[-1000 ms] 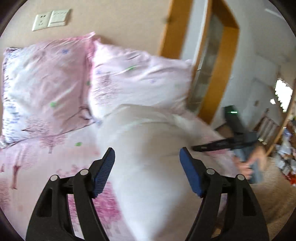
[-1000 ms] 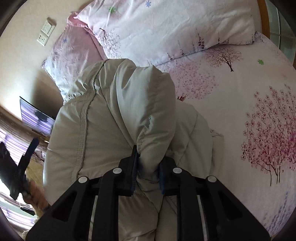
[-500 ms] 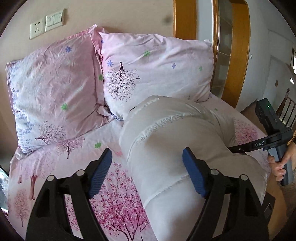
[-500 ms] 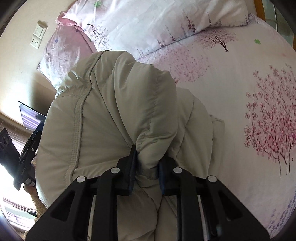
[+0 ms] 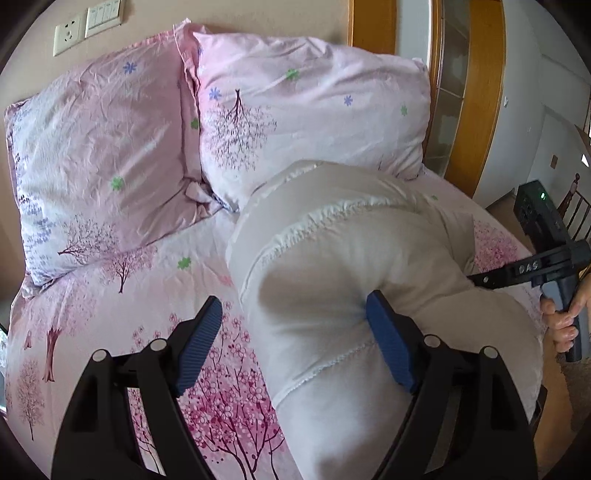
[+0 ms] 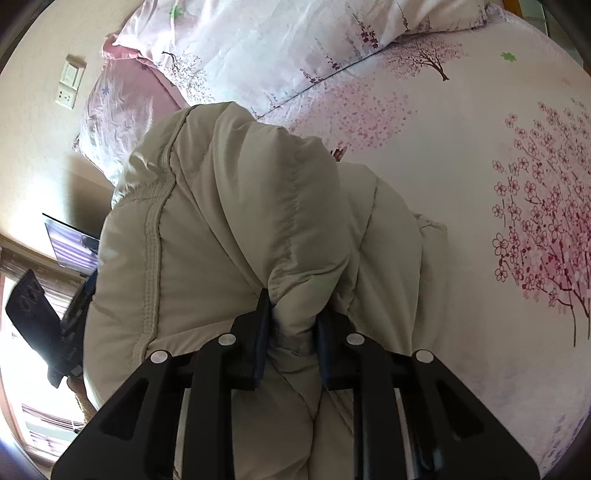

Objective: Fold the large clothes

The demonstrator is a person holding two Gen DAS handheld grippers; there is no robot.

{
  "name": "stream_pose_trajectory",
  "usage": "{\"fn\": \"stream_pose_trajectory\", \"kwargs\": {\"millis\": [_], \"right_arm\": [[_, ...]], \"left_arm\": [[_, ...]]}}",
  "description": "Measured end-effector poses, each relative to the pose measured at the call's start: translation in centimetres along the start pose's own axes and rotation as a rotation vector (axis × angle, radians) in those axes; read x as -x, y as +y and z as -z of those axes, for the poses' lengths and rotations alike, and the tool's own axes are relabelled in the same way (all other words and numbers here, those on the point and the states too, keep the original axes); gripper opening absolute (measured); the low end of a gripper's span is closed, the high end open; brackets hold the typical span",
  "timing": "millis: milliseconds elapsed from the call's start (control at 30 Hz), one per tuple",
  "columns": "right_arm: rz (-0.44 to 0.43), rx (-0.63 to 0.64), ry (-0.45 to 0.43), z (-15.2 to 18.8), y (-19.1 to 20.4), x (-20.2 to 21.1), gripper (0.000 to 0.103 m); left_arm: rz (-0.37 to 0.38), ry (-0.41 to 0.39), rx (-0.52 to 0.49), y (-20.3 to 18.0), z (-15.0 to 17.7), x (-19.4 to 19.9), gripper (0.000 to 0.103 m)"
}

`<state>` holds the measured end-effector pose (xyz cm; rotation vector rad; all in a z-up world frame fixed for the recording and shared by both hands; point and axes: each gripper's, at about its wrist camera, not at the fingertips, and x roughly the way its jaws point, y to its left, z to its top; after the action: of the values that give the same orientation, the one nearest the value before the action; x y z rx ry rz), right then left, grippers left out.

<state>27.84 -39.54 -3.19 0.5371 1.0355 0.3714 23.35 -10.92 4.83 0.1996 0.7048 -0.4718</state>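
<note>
- Left wrist view: our left tool (image 5: pixel 295 332) is spread wide over the white padded jacket (image 5: pixel 332 258), bunched on the blossom-print bed (image 5: pixel 110 288).
- Two pillows (image 5: pixel 306 99) lean against the beige wall, below a socket (image 5: pixel 67 34).
- Our right tool (image 6: pixel 291 317) pinches a jacket fold.

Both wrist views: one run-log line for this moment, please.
right gripper: shut on puffy jacket fold | left gripper: open, at jacket | bed: jacket bunched

Bright daylight, blown-out glare at the right wrist view's left edge, fisheye-curved dark corners, sharp focus.
</note>
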Motion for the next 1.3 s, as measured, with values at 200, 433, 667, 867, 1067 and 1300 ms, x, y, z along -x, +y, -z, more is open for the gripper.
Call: {"fn": "stream_pose_trajectory", "kwargs": {"millis": [200, 433, 667, 867, 1067, 1300], "right_arm": [[0.024, 0.003, -0.042, 0.4, 0.3, 1.4, 0.029], [0.161, 0.190, -0.304, 3.0, 5.0, 7.2, 0.034], [0.194, 0.303, -0.220, 4.5, 6.9, 4.0, 0.033], [0.163, 0.228, -0.138, 3.9, 4.9, 1.7, 0.032], [0.129, 0.200, -0.120, 4.2, 4.2, 1.5, 0.032], [0.116, 0.198, -0.107, 4.5, 4.0, 1.4, 0.032]], "left_arm": [[-0.001, 0.037, -0.008, -0.1, 0.8, -0.8, 0.081], [-0.003, 0.048, -0.017, -0.1, 1.0, -1.2, 0.081], [-0.009, 0.039, -0.022, -0.2, 1.3, -1.4, 0.081], [0.010, 0.021, -0.006, 0.0, 1.4, -1.2, 0.081], [0.034, -0.049, 0.038, 1.4, -0.3, 0.9, 0.081], [-0.010, 0.002, 0.006, 1.2, -0.2, -1.3, 0.084]]}}
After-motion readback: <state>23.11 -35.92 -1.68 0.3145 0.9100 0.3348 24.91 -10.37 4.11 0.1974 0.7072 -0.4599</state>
